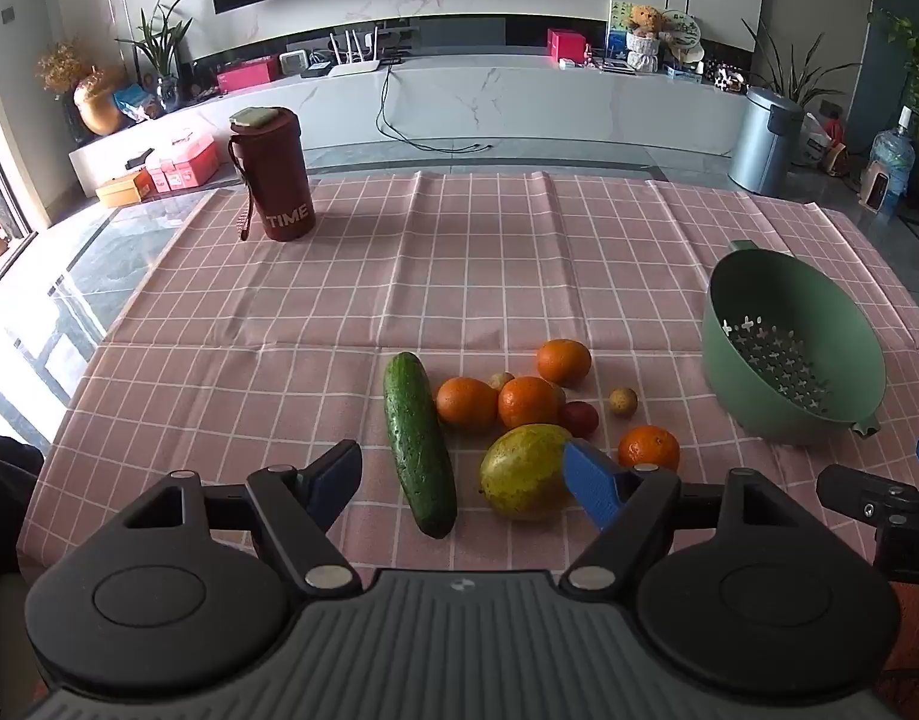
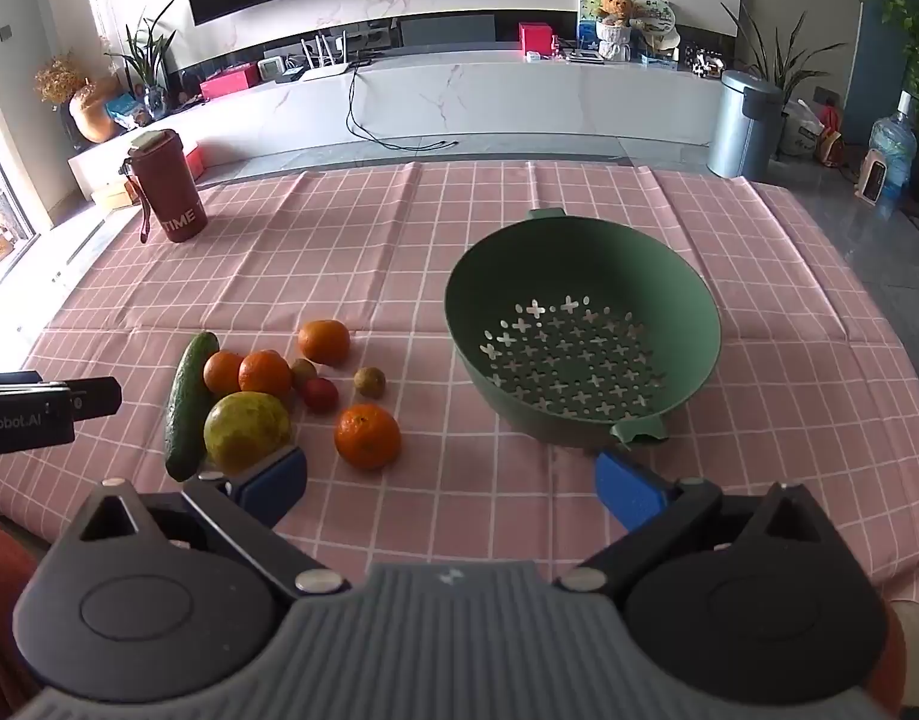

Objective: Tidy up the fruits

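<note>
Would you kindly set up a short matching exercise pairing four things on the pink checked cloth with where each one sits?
Things:
1. cucumber
2. green colander
3. red tumbler
4. yellow-green fruit

Places:
A. far left part of the cloth, standing upright
B. right of the fruit pile, with nothing in it
C. left edge of the fruit pile, lying lengthwise
D. near side of the pile, just right of the cucumber

Pairs: 1-C, 2-B, 3-A, 4-D
</note>
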Available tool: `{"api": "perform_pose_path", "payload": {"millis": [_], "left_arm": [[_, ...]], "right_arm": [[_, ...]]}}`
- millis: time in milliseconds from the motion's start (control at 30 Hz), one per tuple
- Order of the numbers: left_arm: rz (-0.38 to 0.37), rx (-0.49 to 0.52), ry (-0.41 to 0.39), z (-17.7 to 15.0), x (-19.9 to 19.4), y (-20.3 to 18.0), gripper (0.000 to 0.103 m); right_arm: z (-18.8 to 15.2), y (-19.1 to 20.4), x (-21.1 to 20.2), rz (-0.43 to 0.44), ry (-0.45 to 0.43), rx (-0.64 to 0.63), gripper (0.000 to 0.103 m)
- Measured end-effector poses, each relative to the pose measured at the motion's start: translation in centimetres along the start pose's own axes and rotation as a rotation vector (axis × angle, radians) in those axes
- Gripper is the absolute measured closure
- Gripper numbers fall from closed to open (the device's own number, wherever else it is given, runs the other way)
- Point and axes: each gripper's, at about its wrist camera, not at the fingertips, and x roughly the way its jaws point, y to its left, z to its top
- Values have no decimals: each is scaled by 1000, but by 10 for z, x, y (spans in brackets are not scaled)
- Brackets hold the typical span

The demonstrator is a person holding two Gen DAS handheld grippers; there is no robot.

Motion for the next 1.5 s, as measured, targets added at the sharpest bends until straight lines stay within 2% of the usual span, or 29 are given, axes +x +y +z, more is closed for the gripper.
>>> {"api": "perform_pose_path", "payload": {"millis": [500,667,1233,1333,1500], "left_arm": [[-49,11,35,-9,10,0,13],[-60,20,47,-4,12,-1,13],[-81,6,59,-3,21,5,13],[-84,-3,67,-3,23,7,17],[-89,1,75,-4,24,7,19]], "right_arm": [[6,-11,12,-35,25,44,5],[7,-14,18,-23,32,53,5],[11,-14,28,-30,40,30,5],[11,-13,29,-26,41,31,5],[11,-13,29,-29,40,30,5]]}}
